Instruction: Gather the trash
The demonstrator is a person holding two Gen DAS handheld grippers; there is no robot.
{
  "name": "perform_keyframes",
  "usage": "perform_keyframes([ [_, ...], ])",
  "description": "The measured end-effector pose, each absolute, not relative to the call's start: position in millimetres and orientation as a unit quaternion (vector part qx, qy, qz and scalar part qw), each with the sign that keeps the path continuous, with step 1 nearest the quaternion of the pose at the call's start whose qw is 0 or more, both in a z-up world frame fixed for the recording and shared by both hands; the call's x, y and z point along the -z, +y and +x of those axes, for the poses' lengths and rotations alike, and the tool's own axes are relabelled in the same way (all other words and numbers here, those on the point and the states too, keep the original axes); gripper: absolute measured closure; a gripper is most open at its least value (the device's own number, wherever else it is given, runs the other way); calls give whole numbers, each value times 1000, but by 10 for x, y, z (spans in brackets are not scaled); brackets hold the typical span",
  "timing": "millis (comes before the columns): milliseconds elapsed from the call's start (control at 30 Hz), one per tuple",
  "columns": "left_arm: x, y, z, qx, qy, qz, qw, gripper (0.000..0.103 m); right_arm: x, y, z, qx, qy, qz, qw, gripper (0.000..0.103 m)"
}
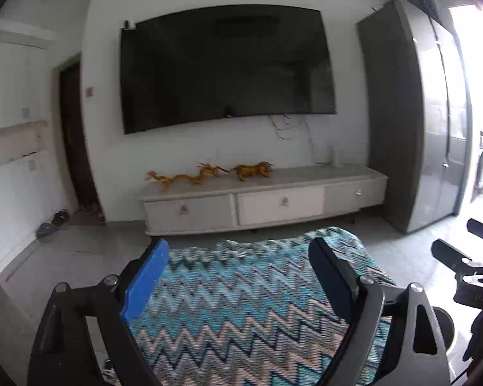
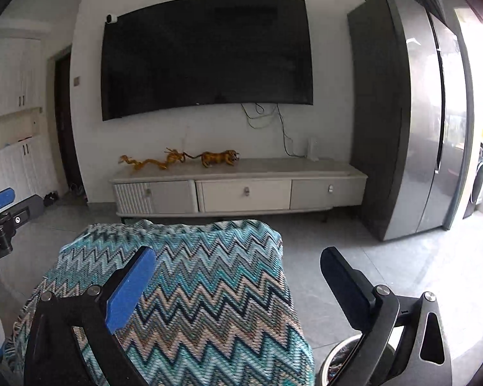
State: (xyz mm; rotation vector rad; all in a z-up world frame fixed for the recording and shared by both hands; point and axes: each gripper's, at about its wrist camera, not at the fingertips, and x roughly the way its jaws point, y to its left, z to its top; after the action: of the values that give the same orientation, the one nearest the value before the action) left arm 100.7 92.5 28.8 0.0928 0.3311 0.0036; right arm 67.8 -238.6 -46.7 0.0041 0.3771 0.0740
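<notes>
A living room with a grey tiled floor (image 2: 338, 257) is filling both views: a large dark television (image 2: 206, 54) is hanging on the white wall at twelve o'clock, above a low pale cabinet (image 2: 241, 189) that is carrying two golden animal figures (image 2: 219, 157), and a tall grey refrigerator (image 2: 412, 112) is standing at three o'clock. The left tongs (image 1: 238, 257) are pointing slightly downward over a zigzag-patterned blanket (image 1: 241, 305), their jaws spread wide and pinching nothing. The right tongs (image 2: 238, 267) are likewise tilting slightly downward, spread wide and empty, just beside the left tongs. A round metal container (image 2: 341, 360) is sitting at five o'clock in the right wrist view; no trash is showing clearly.
</notes>
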Motion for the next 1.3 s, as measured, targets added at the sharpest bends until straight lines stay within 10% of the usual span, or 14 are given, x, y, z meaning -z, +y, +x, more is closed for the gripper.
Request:
perform_keyframes([
  [1300, -482, 1137, 184, -76, 58, 30, 995, 0, 264, -2185, 44, 33, 101, -31, 994, 0],
])
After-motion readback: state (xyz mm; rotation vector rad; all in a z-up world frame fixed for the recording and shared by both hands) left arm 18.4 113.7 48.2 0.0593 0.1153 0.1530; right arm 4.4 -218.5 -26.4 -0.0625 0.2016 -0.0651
